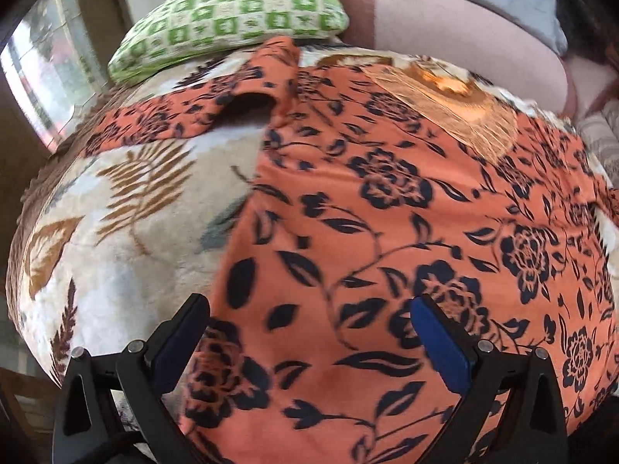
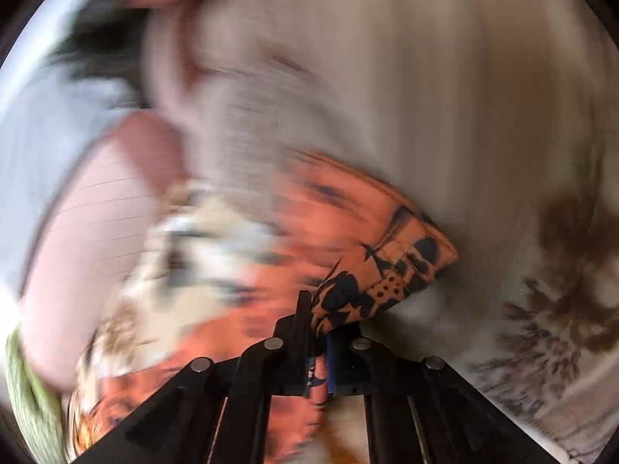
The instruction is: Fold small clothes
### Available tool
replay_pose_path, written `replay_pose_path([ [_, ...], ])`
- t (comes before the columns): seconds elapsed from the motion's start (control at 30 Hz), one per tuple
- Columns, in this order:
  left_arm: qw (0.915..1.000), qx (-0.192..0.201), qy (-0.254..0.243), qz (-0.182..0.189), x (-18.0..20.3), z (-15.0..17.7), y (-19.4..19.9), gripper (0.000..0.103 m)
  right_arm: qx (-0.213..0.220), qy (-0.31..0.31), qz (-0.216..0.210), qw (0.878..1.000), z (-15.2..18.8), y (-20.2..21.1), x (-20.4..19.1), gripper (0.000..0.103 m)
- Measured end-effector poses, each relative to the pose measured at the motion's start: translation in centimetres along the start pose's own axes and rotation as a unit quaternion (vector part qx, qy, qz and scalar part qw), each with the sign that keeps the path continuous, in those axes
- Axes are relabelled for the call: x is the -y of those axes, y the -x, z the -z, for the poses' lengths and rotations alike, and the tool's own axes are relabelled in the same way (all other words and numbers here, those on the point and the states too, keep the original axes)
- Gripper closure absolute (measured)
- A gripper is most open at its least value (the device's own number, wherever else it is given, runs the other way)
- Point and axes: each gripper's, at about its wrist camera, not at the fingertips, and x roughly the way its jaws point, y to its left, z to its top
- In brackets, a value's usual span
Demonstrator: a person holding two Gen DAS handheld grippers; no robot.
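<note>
An orange garment with a black flower print [image 1: 379,239] lies spread on a leaf-patterned blanket [image 1: 127,201]. Its left sleeve [image 1: 216,96] lies out to the far left. My left gripper [image 1: 309,321] is open just above the garment's near part, with the fabric between and under its fingers. My right gripper [image 2: 319,317] is shut on a bunched edge of the orange garment [image 2: 387,270] and holds it lifted off the blanket. The right wrist view is heavily blurred by motion.
A green-and-white checked cushion [image 1: 232,15] lies at the far edge of the blanket. A pinkish bolster [image 1: 445,27] lies behind the garment and shows blurred in the right wrist view [image 2: 96,239]. A window [image 1: 42,77] is at the left.
</note>
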Motion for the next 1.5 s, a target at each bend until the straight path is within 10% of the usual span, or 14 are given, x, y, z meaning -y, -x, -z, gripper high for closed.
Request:
replay_pose_path([
  [0.27, 0.9984, 0.031, 0.047, -0.006, -5.5, 0.8, 1.9, 0.000, 0.007, 0.189, -0.256, 0.948, 11.2, 12.0, -26.5, 0.097],
  [0.5, 0.9950, 0.042, 0.086, -0.026, -10.9, 1.5, 3.2, 0.000, -0.182, 0.305, -0.307, 0.883, 33.1, 6.8, -41.0, 0.090],
  [0.57, 0.9941, 0.046, 0.094, -0.029, -11.9, 1.5, 3.6, 0.000, -0.246, 0.349, -0.249, 0.869, 38.0, 2.6, -41.8, 0.035],
  [0.73, 0.9931, 0.059, 0.094, -0.038, -13.7, 0.7, 3.4, 0.000, -0.245, 0.296, -0.310, 0.870, 35.7, 4.2, -38.5, 0.029],
  [0.9, 0.9858, 0.079, 0.148, 0.011, -16.6, -3.4, 2.3, 0.000, -0.172, 0.250, -0.279, 0.911, 30.1, 5.4, -34.4, 0.008],
  [1.0, 0.9714, 0.075, 0.207, 0.088, -19.1, -7.1, 0.4, 0.000, -0.287, 0.229, -0.227, 0.902, 31.8, -1.2, -33.2, 0.005],
  [1.2, 0.9112, 0.079, 0.338, 0.221, -25.5, -13.4, -5.0, 0.000, -0.260, 0.264, -0.248, 0.895, 31.9, -0.6, -34.1, 0.000],
  [1.5, 0.8453, 0.075, 0.475, 0.234, -33.9, -14.1, -12.2, 0.002, -0.265, 0.253, -0.259, 0.894, 31.6, -0.6, -33.6, 0.000],
])
